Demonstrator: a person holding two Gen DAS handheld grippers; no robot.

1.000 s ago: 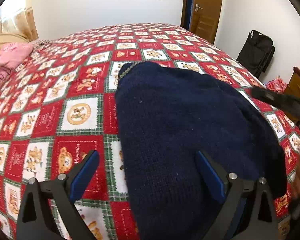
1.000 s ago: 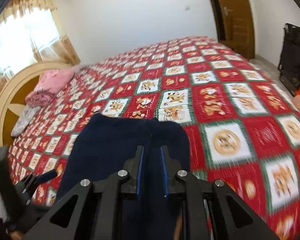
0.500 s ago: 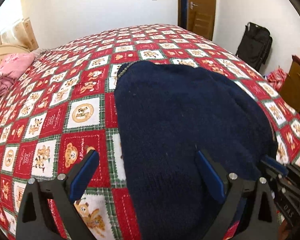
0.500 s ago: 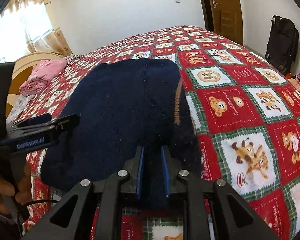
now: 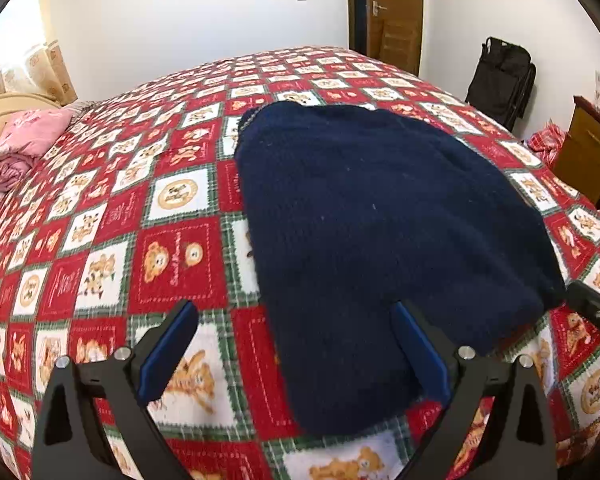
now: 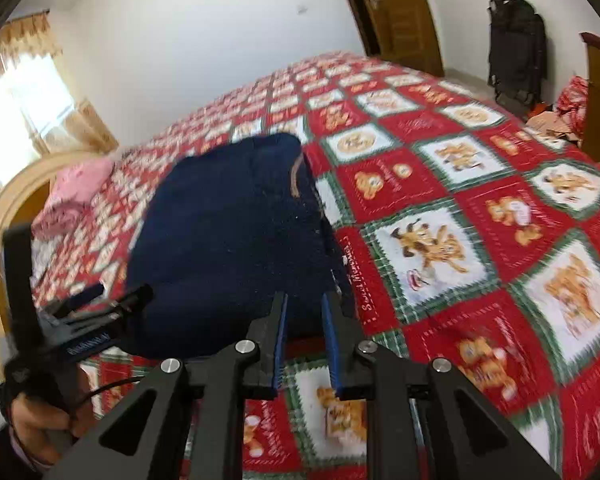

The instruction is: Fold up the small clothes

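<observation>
A navy knitted sweater [image 5: 380, 220] lies flat on the red teddy-bear bedspread [image 5: 172, 264]. My left gripper [image 5: 293, 306] hovers open over the sweater's near left part, with nothing between its wide-set fingers. My right gripper [image 6: 304, 298] has its jaws close together, its tips at the near right corner of the sweater [image 6: 228, 240]. Bedspread shows through the narrow gap lower down. I cannot tell whether the tips pinch the hem. The right gripper's tip [image 5: 592, 312] shows beside that corner in the left wrist view. The left gripper [image 6: 120, 292] appears at the left, held by a hand [image 6: 40, 420].
Folded pink clothes [image 5: 20, 144] lie by the curved wooden headboard [image 6: 4, 208] at the far left. A black bag [image 5: 500, 80] stands against the wall, near a wooden cabinet [image 5: 588, 152] and a door [image 5: 392, 12]. Bedspread [image 6: 440, 248] stretches right of the sweater.
Both grippers have drawn back toward the near edge of the bed. The sweater's near edge, under the right gripper before, now lies at its tips. Jaw widths look unchanged.
</observation>
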